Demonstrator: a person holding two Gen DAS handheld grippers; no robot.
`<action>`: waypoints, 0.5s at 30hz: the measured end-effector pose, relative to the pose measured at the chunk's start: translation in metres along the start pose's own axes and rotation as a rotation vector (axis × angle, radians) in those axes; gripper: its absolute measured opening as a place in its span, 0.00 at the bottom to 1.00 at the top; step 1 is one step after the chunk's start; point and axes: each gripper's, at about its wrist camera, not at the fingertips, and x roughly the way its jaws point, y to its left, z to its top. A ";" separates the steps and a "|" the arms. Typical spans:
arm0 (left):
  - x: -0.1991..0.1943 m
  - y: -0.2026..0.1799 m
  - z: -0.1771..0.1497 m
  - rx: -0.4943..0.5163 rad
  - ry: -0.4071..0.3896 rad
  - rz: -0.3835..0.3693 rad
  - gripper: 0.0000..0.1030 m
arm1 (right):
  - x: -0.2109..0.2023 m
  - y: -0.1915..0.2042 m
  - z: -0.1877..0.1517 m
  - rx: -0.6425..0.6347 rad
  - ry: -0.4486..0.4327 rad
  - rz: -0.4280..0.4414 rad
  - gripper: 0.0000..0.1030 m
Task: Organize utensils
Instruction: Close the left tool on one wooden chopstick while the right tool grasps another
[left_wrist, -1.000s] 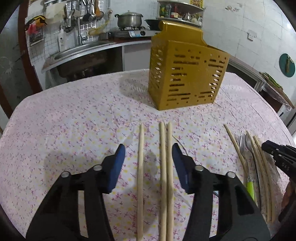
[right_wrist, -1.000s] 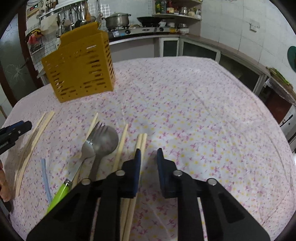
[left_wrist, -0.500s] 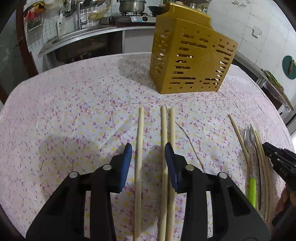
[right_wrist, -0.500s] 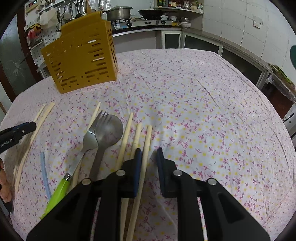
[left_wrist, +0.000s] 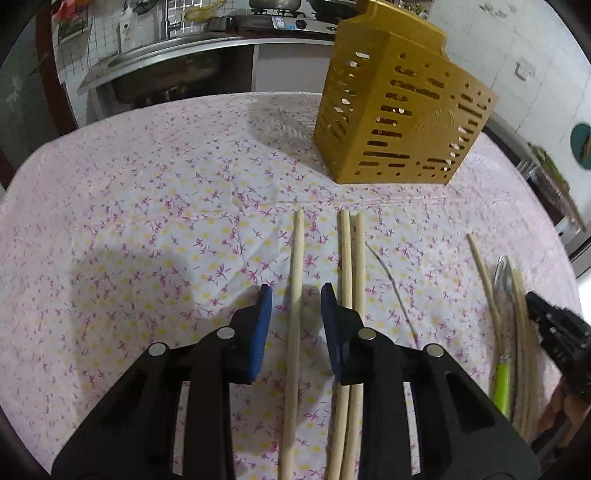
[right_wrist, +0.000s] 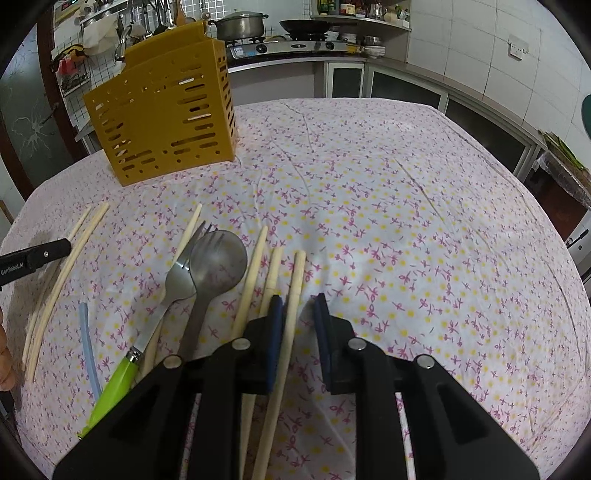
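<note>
My left gripper (left_wrist: 295, 291) points down at the flowered tablecloth. Its jaws are closing around a single wooden chopstick (left_wrist: 297, 251), with a gap on each side of it. Its right finger lies over a pair of chopsticks (left_wrist: 351, 254). My right gripper (right_wrist: 298, 299) is narrowly open; a chopstick (right_wrist: 297, 273) runs between its fingers, close to the left pad. Left of it lie two more chopsticks (right_wrist: 264, 273), a steel spoon (right_wrist: 218, 258) and a green-handled fork (right_wrist: 177, 275). The yellow slotted holder (left_wrist: 399, 110) (right_wrist: 166, 107) stands upright at the back.
A pale blue straw (right_wrist: 88, 347) and another chopstick (right_wrist: 190, 230) lie near the fork. The tip of the left gripper (right_wrist: 37, 256) shows beside the left chopsticks (right_wrist: 62, 273). A kitchen counter, sink and stove stand beyond the table's far edge.
The left jaws have narrowed from straddling three chopsticks to framing one, and the view has tipped downward. The right gripper has barely moved; one chopstick now shows between its fingers.
</note>
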 end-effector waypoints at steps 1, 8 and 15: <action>0.001 -0.004 0.000 0.019 -0.011 0.032 0.26 | 0.000 -0.001 -0.001 0.001 0.000 0.001 0.19; 0.006 -0.012 0.000 0.069 -0.005 0.050 0.39 | -0.002 -0.003 -0.001 0.011 0.002 0.007 0.19; 0.012 -0.027 0.003 0.124 0.026 0.100 0.41 | -0.001 -0.006 0.001 0.016 0.015 0.013 0.19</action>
